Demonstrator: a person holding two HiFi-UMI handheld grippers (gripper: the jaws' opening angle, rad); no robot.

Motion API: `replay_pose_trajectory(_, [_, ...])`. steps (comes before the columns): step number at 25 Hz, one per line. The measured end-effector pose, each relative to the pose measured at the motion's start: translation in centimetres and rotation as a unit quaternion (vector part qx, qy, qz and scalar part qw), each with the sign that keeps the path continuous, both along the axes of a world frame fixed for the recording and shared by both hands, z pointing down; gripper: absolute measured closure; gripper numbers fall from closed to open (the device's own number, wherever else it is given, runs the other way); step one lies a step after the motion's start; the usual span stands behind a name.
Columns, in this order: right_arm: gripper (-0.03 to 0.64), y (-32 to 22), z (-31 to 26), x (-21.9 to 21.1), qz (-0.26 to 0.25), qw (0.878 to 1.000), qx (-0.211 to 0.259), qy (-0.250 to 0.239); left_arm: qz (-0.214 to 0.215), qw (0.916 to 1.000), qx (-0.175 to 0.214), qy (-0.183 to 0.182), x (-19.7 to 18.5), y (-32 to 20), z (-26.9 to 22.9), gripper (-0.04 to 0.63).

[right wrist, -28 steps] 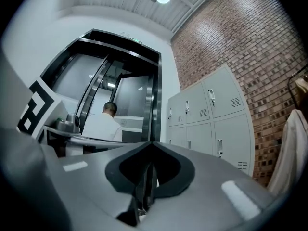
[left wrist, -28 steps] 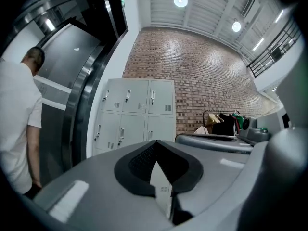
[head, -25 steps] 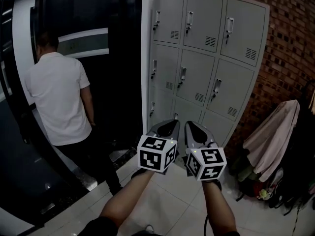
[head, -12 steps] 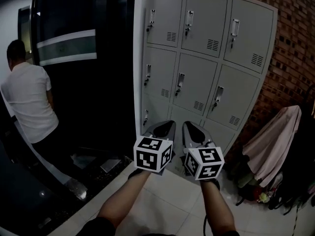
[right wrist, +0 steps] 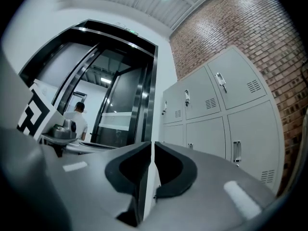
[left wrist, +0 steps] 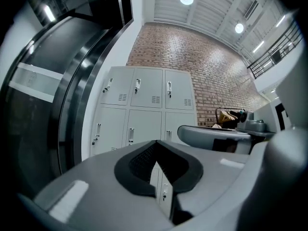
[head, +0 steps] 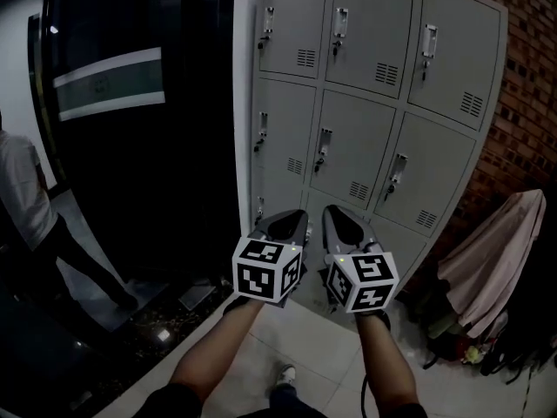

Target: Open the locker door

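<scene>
While left gripper (head: 298,217) and right gripper (head: 334,213) have fingers together, the locker (head: 365,129) faces them.

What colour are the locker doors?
The locker doors are plain light grey, clearest in the head view.

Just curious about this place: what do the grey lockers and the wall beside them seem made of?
The lockers look like painted sheet metal: matte grey doors with punched vent slots. The wall is bare reddish brick, mortar lines showing.
</scene>
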State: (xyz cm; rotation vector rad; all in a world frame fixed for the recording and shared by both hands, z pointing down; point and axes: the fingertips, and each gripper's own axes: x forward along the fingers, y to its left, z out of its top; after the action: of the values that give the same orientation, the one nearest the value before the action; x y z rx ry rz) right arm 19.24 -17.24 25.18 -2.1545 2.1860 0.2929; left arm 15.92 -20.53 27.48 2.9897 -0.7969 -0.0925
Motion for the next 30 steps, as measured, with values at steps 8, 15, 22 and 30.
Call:
replay_pose_trajectory(8, [0.617, -7.9, -1.0, 3.8, -0.016, 1.000, 0.009, 0.001, -0.018, 0.9998, 0.007, 0.003, 3.7, -8.0, -1.0, 0.591])
replay_pose_trajectory(15, [0.617, -15.1, -2.7, 8.1, -0.022, 1.000, 0.015, 0.004, -0.016, 0.9997, 0.012, 0.011, 8.3, -15.0, -3.0, 0.591])
replay_pose_trajectory(22, [0.617, -20.0, -4.0, 11.6, -0.032, 0.999, 0.015, 0.016, 0.002, 0.9997, 0.006, 0.025, 12.7, -19.6, -4.8, 0.591])
replay_pose_trajectory(30, [0.597, -22.8, -11.5, 13.4, -0.036, 0.996, 0.037, 0.068, 0.038, 0.9971, 0.016, 0.064, 15.3, -22.6, -13.1, 0.591])
